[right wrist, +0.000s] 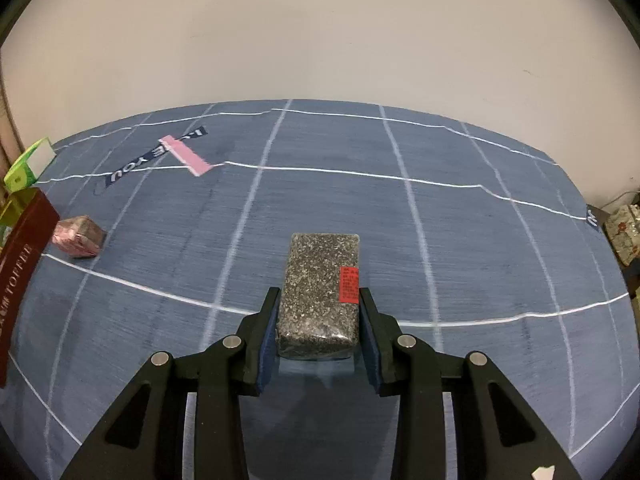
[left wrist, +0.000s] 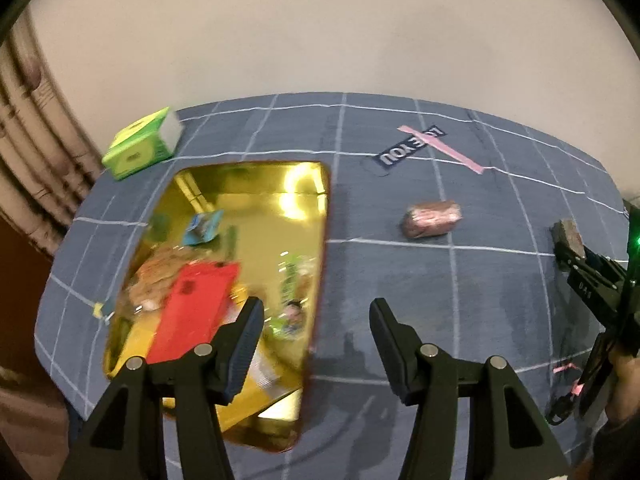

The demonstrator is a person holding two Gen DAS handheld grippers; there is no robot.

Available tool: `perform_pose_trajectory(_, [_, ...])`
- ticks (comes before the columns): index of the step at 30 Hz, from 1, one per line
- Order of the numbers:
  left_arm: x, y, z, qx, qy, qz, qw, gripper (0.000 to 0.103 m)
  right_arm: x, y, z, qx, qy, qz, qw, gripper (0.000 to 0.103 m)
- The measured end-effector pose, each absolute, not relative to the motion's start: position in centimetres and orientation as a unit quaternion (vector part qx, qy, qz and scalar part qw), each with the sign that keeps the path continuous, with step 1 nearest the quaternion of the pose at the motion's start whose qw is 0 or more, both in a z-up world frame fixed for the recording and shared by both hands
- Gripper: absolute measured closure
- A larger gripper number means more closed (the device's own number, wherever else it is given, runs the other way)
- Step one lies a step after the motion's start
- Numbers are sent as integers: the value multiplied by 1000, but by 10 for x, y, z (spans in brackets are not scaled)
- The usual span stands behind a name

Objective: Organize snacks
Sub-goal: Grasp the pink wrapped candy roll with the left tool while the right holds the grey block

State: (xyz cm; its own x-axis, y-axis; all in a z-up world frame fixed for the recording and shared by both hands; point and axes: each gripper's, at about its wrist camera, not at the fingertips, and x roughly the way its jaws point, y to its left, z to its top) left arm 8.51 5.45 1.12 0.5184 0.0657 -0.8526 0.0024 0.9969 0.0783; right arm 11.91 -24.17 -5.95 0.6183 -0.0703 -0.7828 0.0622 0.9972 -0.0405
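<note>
My right gripper is shut on a dark speckled snack block with a red label, both pads pressed on its long sides over the blue checked cloth. The left wrist view shows the same block in the right gripper at the far right edge. My left gripper stands open with nothing between its fingers, above the right rim of a gold tin. Inside the tin lie a red packet, a small blue packet and other blurred snacks. A pink wrapped snack lies loose on the cloth.
A green box stands at the cloth's back left corner, behind the tin. The tin's dark red outer wall shows at the left edge of the right wrist view. A pink tape strip crosses a dark label. A hand holds the right gripper's handle.
</note>
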Motion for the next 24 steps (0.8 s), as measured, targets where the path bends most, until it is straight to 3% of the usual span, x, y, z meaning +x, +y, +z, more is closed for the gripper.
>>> perform_pose_trajectory(9, [111,12,-5,37,503,-25,863,47,116,-258,-61,18,436,-36,899,70])
perform_pose_trajectory(13, [126,2,-10,14,505,-47,862,37,115,-259,-62,19,439,-36,898,70])
perform_pose_trajectory(24, [158,-27,-20,-16,496,-79,865,37,115,-256,-63,12,440,-40,897,70])
